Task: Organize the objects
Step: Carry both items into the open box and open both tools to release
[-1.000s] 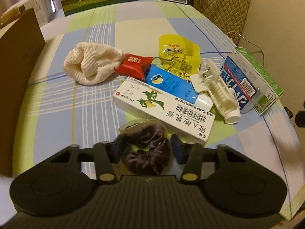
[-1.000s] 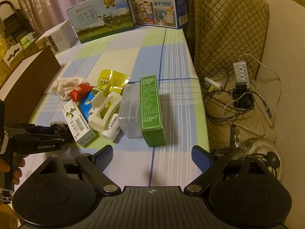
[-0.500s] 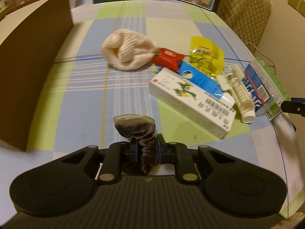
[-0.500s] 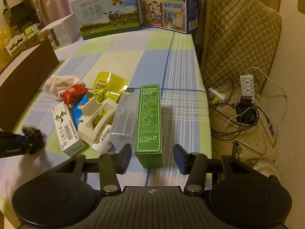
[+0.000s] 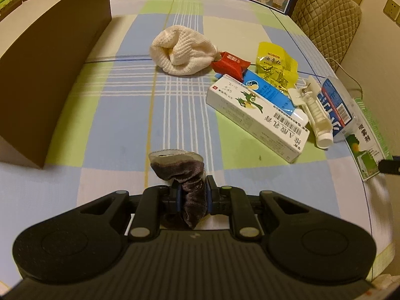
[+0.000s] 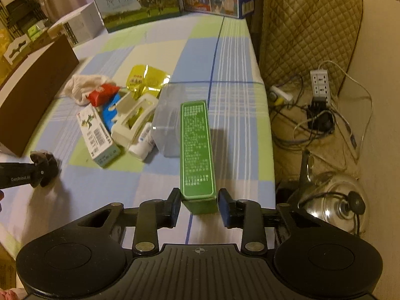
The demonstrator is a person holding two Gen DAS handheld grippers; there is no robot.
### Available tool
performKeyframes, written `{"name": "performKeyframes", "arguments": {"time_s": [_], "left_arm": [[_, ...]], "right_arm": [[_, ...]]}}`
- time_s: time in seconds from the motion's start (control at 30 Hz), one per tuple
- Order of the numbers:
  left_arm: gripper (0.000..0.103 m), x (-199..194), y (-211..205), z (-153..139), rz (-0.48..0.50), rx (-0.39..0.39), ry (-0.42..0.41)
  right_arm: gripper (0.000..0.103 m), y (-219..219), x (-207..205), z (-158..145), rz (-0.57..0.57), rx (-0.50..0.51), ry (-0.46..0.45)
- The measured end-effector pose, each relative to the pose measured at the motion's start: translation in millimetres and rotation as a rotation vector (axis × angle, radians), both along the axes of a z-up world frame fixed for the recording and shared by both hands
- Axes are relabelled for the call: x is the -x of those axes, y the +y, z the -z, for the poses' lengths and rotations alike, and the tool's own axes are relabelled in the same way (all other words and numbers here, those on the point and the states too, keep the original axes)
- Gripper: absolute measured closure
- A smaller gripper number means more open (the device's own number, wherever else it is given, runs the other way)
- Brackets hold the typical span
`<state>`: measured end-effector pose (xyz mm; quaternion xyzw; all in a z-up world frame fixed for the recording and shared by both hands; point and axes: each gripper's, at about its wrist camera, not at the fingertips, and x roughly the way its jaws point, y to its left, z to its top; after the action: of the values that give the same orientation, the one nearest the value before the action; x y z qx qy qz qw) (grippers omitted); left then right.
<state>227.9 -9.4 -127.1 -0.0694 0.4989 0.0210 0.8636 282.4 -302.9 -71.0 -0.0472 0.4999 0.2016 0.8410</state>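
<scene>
Checked cloth covers the table (image 5: 120,115), above which the left hand-held gripper (image 5: 191,197) is clamped on a dark velvet scrunchie (image 5: 186,182). Right of the scrunchie, the right hand-held gripper (image 6: 198,206) straddles a green box (image 6: 197,150), its jaws opening, pads just off the sides. Past the scrunchie lie a white box (image 5: 257,117) and knit hat (image 5: 182,50).

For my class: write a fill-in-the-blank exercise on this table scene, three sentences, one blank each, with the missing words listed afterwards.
1. The left gripper is shut on a dark velvety ____.
2. The long box between the right gripper's jaws is coloured ____.
3. The red packet lies right beside a cream knitted ____.

Missing words: scrunchie; green; cloth
</scene>
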Motion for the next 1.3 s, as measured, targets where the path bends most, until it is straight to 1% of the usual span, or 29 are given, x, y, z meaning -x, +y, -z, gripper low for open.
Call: {"name": "performKeyframes", "arguments": {"time_s": [0.03, 0.1, 0.23, 0.37, 0.4, 0.43, 0.53, 0.7, 0.8, 0.9, 1.0, 1.1, 1.3], "left_arm": [[0.088, 0.2, -0.2, -0.2, -0.001, 0.002, 0.001], [0.088, -0.4, -0.7, -0.7, -0.003, 0.000, 0.004], [0.088, 1.4, -2.1, -2.3, -0.008, 0.002, 0.004], [0.088, 4.0, -3.7, -5.5, -0.015, 0.001, -0.005], [0.088, 5.1, -4.4, -7.2, -0.016, 0.000, -0.008], [0.088, 6.2, -5.0, -9.0, -0.016, -0.001, -0.010], [0.088, 10.7, -4.8, -16.4, -0.016, 0.008, -0.025], [0.088, 17.6, -1.6, -29.7, -0.017, 0.024, -0.050], [0.088, 21.0, 0.8, -39.8, 0.000, 0.037, -0.071], [0.088, 23.3, 5.9, -53.3, 0.026, 0.046, -0.095], [0.088, 22.4, 15.5, -71.2, 0.068, 0.052, -0.136], [0.088, 18.6, 29.7, -88.3, 0.107, 0.049, -0.165], [0.088, 17.4, 83.5, -119.4, 0.116, 0.054, -0.220]], "right_arm": [[0.062, 0.4, -2.3, 0.2, 0.008, 0.000, -0.003], [0.059, 2.0, -7.2, 0.7, 0.012, -0.004, -0.015], [0.059, 10.4, -18.0, 4.0, -0.024, 0.006, -0.049], [0.059, 16.7, -28.5, 12.8, -0.040, 0.004, -0.046], [0.061, 17.9, -29.2, 14.0, -0.049, 0.004, -0.046], [0.074, 18.8, -28.6, 14.2, -0.056, 0.006, -0.051], [0.076, 17.7, -24.5, 11.4, -0.048, 0.025, -0.067], [0.076, 10.1, -12.7, -3.5, 0.013, 0.009, -0.078], [0.076, 8.5, -2.5, -21.0, 0.062, -0.008, -0.102], [0.076, 13.6, 11.3, -45.7, 0.090, -0.057, -0.143], [0.076, 33.2, 25.5, -68.3, 0.082, -0.119, -0.171], [0.076, 67.4, 37.2, -82.6, 0.056, -0.173, -0.173], [0.076, 166.8, 52.0, -98.3, -0.069, -0.278, -0.161]]}}
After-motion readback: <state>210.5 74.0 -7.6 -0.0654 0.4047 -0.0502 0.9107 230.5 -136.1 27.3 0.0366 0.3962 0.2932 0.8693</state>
